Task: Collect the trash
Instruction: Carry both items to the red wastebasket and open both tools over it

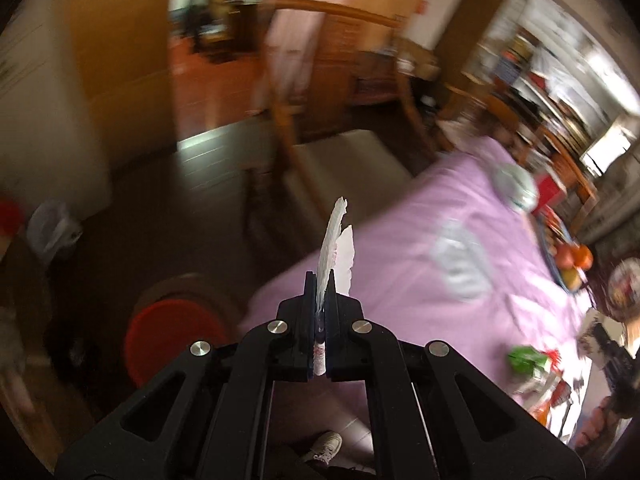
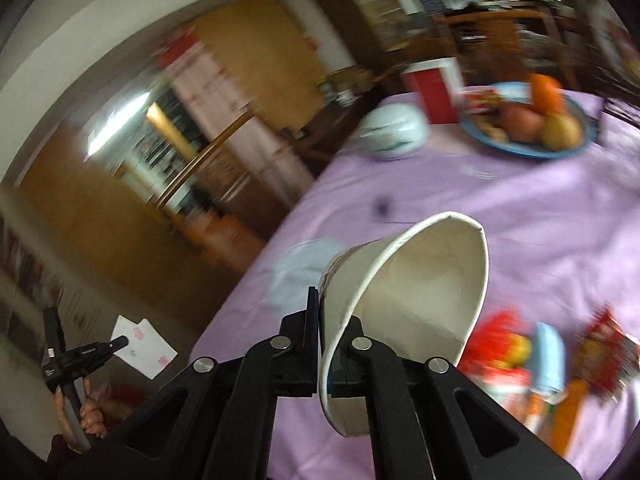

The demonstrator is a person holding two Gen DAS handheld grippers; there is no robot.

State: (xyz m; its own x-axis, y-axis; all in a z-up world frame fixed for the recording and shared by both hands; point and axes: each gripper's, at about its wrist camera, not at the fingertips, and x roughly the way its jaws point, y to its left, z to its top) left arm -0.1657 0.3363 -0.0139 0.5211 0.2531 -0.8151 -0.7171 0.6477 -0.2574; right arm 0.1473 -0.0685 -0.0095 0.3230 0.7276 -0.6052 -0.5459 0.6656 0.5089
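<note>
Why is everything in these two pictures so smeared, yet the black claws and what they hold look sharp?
Left wrist view: the room and purple tablecloth streak with motion blur, while the left gripper and its pinched paper scrap stay crisp, since the camera rides with them. Right wrist view: same effect, sharp right gripper and paper cup, blurred fruit plate. Both lenses bend edges into a dark circle.

One white paper bowl is in view, and one torn white paper scrap with pink marks. On the purple-clothed bench stands one blue plate near the far edge, carrying three pieces of fruit: one orange, one reddish apple, one yellow-brown pear. One red box and one pale round lidded container stand beside it. One round red stool stands on the floor. The blurred wrappers at the near edge cannot be counted.
</note>
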